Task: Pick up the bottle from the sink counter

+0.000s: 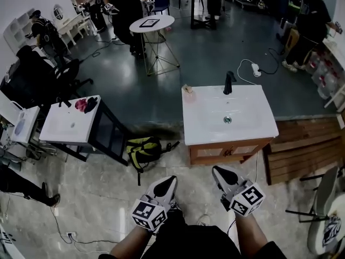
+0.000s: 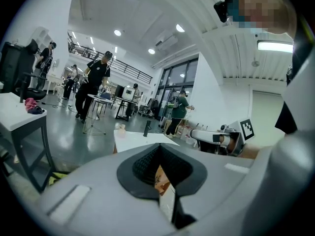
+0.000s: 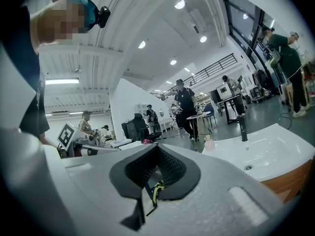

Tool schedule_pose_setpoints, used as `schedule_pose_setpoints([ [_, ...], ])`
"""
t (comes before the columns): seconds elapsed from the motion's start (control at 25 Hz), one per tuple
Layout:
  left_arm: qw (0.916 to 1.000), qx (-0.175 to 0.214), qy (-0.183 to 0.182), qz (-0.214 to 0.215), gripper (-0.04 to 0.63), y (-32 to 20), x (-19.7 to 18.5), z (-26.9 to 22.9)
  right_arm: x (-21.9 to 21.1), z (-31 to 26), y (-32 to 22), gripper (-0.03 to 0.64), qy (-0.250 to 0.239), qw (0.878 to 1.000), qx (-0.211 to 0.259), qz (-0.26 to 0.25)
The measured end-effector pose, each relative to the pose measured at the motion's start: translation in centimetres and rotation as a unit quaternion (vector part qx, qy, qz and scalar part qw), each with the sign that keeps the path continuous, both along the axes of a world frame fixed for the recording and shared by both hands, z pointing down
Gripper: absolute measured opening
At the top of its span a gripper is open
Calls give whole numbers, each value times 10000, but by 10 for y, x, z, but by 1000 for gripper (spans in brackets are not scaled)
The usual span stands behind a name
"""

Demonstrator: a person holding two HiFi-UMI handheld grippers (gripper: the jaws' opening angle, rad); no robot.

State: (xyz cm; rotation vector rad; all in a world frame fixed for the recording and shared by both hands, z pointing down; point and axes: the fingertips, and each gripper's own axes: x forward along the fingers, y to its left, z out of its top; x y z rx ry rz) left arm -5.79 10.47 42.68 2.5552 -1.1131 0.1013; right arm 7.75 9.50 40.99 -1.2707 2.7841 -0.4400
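A small pale bottle (image 1: 188, 93) stands on the back left corner of the white sink counter (image 1: 205, 128), left of the black faucet (image 1: 229, 83). Both grippers are held low, well short of the counter's front edge. My left gripper (image 1: 171, 180) and my right gripper (image 1: 218, 170) point toward the counter, each with its jaws together and nothing between them. The left gripper view shows the bottle (image 2: 121, 128) and faucet (image 2: 146, 128) far beyond my left gripper (image 2: 160, 149). The right gripper view has the bottle (image 3: 207, 141) beyond my right gripper (image 3: 156, 149).
A yellow and black backpack (image 1: 143, 149) lies on the floor left of the counter. A small white table (image 1: 67, 128) with cloths stands further left. Wooden pallets (image 1: 302, 147) lie to the right. A round table (image 1: 152, 24) and several people are behind.
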Motion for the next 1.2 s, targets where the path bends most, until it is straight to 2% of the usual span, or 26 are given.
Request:
schedule_pose_setpoints([
  [1.2, 9995, 4, 95, 311, 3, -105, -67, 14, -58, 19, -100, 0, 166, 9983, -231, 507],
])
